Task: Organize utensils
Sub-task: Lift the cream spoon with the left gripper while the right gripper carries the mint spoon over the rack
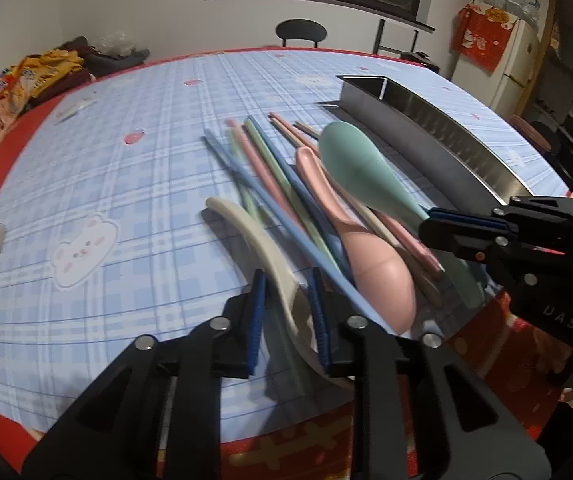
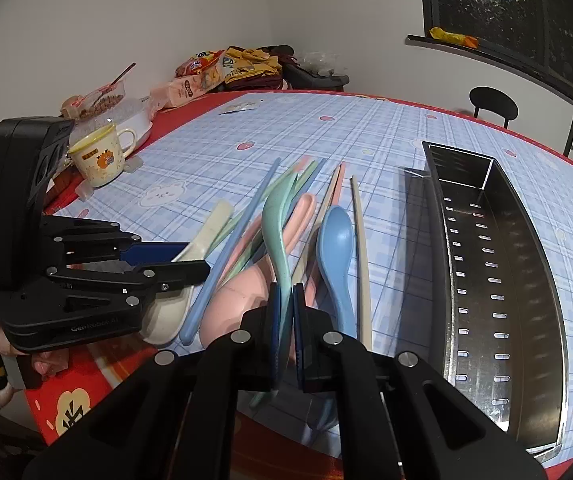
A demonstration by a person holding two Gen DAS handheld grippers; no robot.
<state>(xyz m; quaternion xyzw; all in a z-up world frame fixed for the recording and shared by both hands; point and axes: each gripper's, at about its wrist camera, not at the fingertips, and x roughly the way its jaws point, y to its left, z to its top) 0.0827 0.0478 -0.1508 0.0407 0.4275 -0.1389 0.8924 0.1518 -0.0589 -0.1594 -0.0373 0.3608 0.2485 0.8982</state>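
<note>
Both grippers at the utensil pile on my desk (image 1: 134, 184).

My right gripper (image 2: 286, 300) held the pale green plastic spoon (image 2: 276, 224) by its handle, fingers nearly closed. My left gripper (image 1: 286, 304) had its fingers narrow around the cream plastic spoon (image 1: 254, 240); whether they pressed on it I could not tell. The perforated steel tray (image 2: 498, 280) lay just beside the pile.

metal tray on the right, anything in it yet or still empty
Empty. The right wrist view looks straight into the metal tray: only its bare slotted floor and walls show, while the spoons and chopsticks all lie outside it on the tablecloth.
</note>
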